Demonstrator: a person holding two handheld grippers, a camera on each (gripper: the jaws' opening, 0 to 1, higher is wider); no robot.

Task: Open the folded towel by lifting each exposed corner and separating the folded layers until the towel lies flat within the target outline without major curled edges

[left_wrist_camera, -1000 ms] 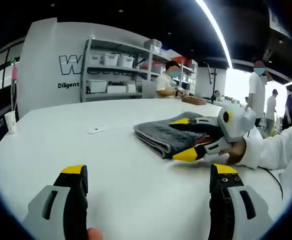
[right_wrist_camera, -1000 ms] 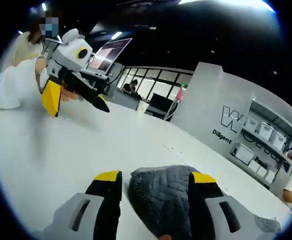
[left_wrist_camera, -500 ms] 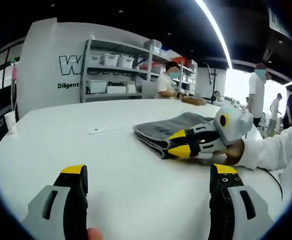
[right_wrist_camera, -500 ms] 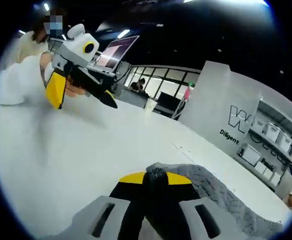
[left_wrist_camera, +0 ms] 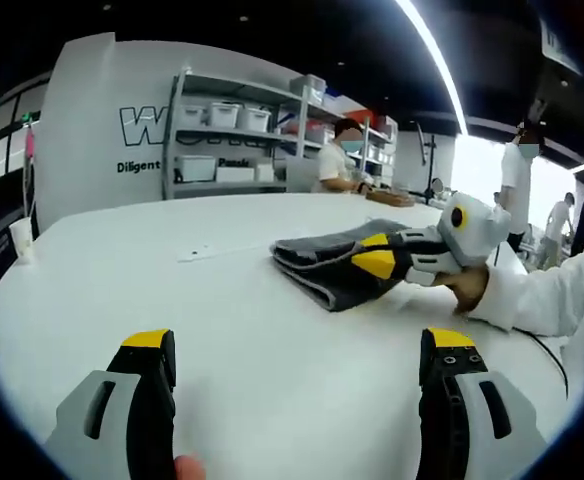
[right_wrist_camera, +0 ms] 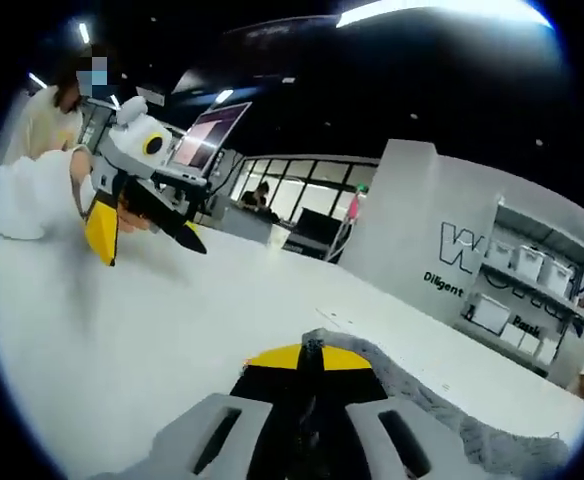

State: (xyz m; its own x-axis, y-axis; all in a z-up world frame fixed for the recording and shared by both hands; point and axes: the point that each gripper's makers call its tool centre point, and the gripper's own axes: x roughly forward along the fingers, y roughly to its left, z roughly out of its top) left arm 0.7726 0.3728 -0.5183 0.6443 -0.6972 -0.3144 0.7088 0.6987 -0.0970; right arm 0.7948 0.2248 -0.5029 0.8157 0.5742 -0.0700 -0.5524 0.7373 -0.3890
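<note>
On the white table, my right gripper pinches a corner of the grey towel.

The table spreads broad and bare around the towel, which lies folded toward its far right side in my left gripper view, its near corner lifted off the surface. In my right gripper view, the yellow-tipped jaws are closed tight on that corner, the grey cloth trailing off to the right behind them. My left gripper hangs low over the table well short of the towel, jaws spread wide with nothing between them. A small white slip lies on the table, left of the towel.
</note>
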